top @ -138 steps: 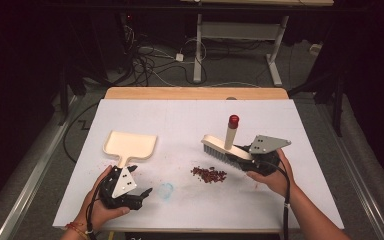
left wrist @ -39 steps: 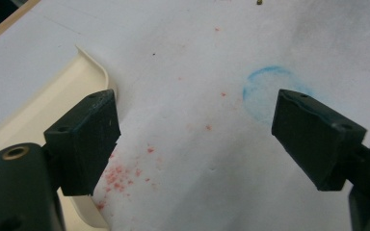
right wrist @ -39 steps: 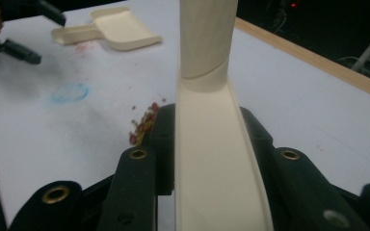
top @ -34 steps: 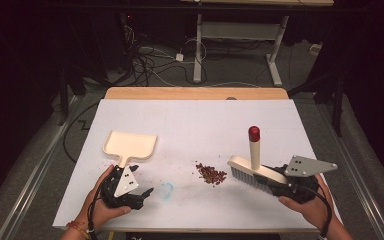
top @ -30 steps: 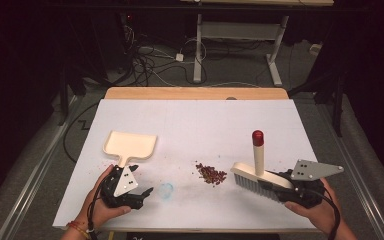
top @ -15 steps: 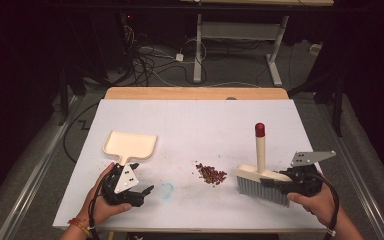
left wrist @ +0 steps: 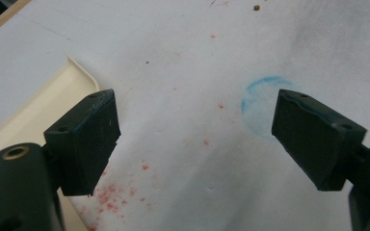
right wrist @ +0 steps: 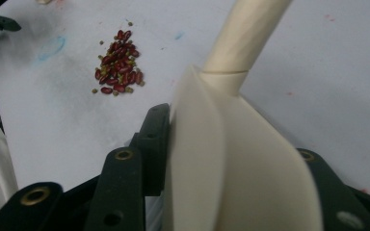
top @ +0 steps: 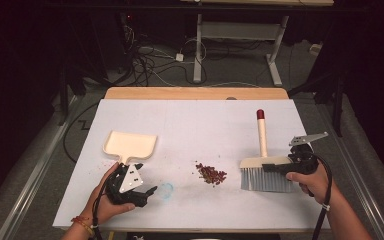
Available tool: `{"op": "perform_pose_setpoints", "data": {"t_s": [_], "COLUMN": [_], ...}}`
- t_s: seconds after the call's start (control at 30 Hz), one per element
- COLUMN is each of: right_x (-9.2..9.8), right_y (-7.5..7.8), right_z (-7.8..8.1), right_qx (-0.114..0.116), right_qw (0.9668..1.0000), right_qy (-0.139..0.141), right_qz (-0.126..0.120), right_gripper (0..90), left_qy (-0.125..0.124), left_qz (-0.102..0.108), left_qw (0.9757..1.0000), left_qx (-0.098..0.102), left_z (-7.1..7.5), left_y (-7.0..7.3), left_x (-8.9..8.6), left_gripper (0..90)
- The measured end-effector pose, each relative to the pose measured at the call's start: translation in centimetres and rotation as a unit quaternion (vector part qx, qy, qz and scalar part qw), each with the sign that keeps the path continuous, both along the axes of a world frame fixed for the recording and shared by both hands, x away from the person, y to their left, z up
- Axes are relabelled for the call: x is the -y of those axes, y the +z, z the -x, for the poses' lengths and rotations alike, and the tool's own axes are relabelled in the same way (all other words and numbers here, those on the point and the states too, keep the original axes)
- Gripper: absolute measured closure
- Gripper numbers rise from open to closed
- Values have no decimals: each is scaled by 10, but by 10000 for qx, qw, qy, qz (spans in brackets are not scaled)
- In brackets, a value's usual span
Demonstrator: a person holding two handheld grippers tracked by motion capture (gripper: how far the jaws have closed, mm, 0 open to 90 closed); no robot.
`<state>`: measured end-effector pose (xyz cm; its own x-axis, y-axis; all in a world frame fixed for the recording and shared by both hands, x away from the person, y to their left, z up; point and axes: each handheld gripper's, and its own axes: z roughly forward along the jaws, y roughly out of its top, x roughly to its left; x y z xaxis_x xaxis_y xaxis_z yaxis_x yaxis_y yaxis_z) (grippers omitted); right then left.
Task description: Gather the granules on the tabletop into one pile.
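The right hand-held gripper point(top: 272, 167), whose jaws have just been opening, is straddling the brush point(top: 266, 170) at the beans' point(top: 211, 173) three o'clock. The left hand-held gripper point(top: 147, 192) is idling spread, holding nothing. A slackening grip is risking the brush toppling and scattering beans before the dustpan point(top: 129, 146) is positioned.

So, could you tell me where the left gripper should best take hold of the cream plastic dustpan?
Probably its short flat handle, which points at the open left gripper. Come in level from the near side, since the wide scoop lies flat, too broad to grip.
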<state>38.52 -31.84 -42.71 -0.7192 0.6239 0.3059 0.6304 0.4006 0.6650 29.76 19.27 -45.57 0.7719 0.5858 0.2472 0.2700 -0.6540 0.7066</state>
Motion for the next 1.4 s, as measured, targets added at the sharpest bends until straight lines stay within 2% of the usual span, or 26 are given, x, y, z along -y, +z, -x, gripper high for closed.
{"op": "perform_pose_setpoints", "data": {"t_s": [0.07,0.13,0.2,0.27,0.3,0.33,0.37,0.4,0.47,0.53,0.63,0.77,0.87,0.93,1.0,1.1,1.13,1.23,1.27,1.33,1.4], "right_x": [5,8,13,18,20,22,24,25,27,30,30,24,17,13,8,0,-3,-13,-16,-22,-26], "right_y": [-3,-5,-4,-3,-4,-5,-6,-6,-4,-2,-1,2,9,16,23,34,36,41,42,41,37], "right_z": [-6,-11,-13,-15,-17,-17,-18,-19,-20,-22,-25,-23,-18,-12,-6,6,10,23,28,38,48], "right_qx": [-149,-160,-138,-90,-82,-59,-29,43,342,459,697,1100,1480,1825,2070,2488,2571,2824,2886,3083,3174], "right_qw": [9998,9996,9993,9982,9975,9970,9965,9959,9924,9905,9849,9780,9734,9681,9647,9566,9551,9475,9464,9398,9371], "right_qy": [-63,-141,-294,-586,-676,-738,-802,-850,-992,-1091,-1317,-1437,-1445,-1443,-1414,-1390,-1371,-1428,-1383,-1398,-1359], "right_qz": [-120,-209,-187,29,179,220,225,289,641,699,880,1039,986,931,802,610,531,456,439,476,512], "right_gripper": [563,526,469,380,351,343,335,396,392,392,409,422,420,408,380,358,350,289,287,258,235], "left_qy": [1,-8,-15,-18,-19,-17,-19,-23,-32,-51,-64,-59,-48,-38,-23,-12,-3,13,18,58,76], "left_qz": [2,-3,-24,-37,-42,-40,-36,-32,-46,-70,-73,-89,-55,-35,-23,14,26,45,65,107,116], "left_qw": [10000,10000,10000,10000,10000,10000,10000,10000,10000,10000,10000,9999,10000,10000,10000,9999,9999,9999,9999,9998,9998], "left_qx": [-4,5,1,-9,-9,-14,-16,-18,-22,20,16,30,54,79,91,111,118,149,154,139,152], "left_z": [0,0,0,0,0,0,1,1,1,0,0,0,0,1,1,1,1,0,0,-1,-3], "left_y": [1,1,1,0,0,0,0,0,0,0,0,0,1,2,2,3,3,4,4,5,5], "left_x": [1,1,2,2,2,1,1,2,2,3,3,3,2,1,1,0,0,0,-1,-1,-1], "left_gripper": [167,166,167,166,167,167,166,167,167,166,166,166,167,166,167,166,166,166,167,166,166]}}
